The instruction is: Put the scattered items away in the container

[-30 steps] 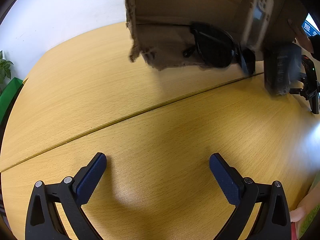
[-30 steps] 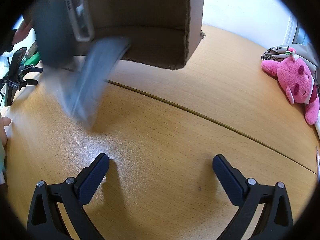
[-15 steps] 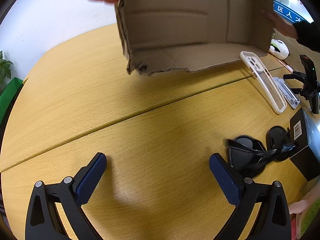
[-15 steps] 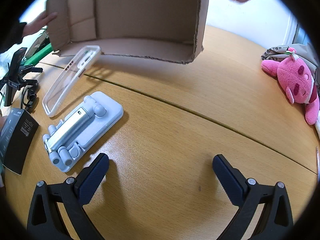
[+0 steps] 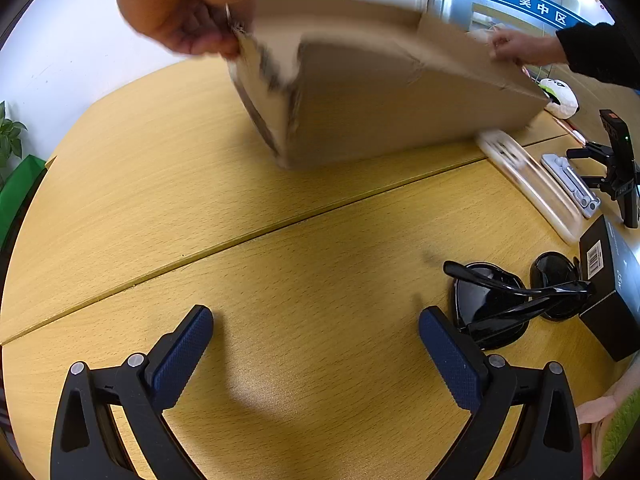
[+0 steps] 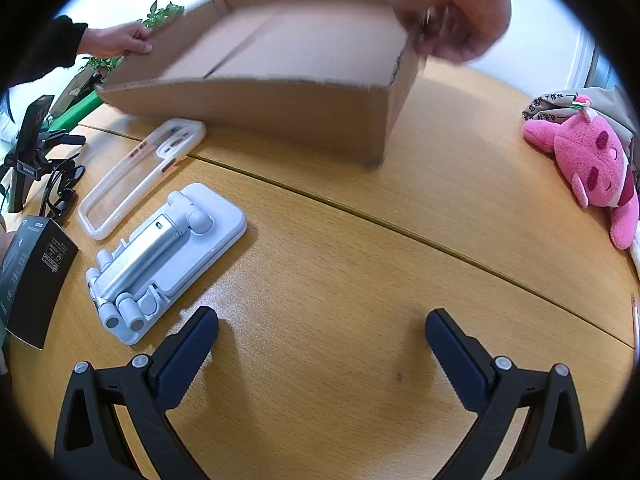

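Note:
A person's two hands hold a shallow cardboard box (image 5: 392, 120) (image 6: 288, 92) at the far side of the wooden table, blurred by motion. Scattered items lie on the table: black sunglasses (image 5: 508, 300), a black carton (image 5: 612, 272) (image 6: 32, 276), a clear phone case (image 5: 528, 184) (image 6: 140, 176) and a white folding phone stand (image 6: 164, 256) (image 5: 570, 184). My left gripper (image 5: 316, 344) is open, the sunglasses just right of its right finger. My right gripper (image 6: 322, 344) is open, the phone stand just ahead of its left finger. Neither holds anything.
A pink plush toy (image 6: 592, 164) lies at the table's right edge. A black phone tripod (image 6: 28, 156) (image 5: 616, 168) stands on the far side of the scattered items. A small white plush (image 5: 562, 98) lies behind the box. Green plants (image 6: 160, 12) are in the background.
The box was tipped up, spilling the items onto the table; the hands have now swung it down towards the tabletop. Both grippers have stayed still and open.

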Available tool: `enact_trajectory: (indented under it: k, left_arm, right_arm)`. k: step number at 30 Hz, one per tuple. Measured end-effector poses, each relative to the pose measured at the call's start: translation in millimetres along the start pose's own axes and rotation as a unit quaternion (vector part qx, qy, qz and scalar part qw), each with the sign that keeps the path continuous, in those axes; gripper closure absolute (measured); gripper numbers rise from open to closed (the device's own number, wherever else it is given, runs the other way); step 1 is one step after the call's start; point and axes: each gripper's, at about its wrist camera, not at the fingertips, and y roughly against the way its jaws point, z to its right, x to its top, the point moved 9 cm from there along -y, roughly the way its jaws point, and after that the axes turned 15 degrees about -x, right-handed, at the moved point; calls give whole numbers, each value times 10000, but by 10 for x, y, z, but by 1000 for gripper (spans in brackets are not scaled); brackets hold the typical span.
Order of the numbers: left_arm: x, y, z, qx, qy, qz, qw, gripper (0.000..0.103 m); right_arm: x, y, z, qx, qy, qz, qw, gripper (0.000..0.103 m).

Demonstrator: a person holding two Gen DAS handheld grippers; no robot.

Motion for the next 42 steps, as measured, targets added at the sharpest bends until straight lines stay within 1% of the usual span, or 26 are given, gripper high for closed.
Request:
enact_trajectory:
  k: [42]
  left_arm:
    - [68, -35, 40, 32, 66, 28, 10000, 0]
  right_arm:
    - [1, -2, 6, 6, 13, 4, 10000, 0]
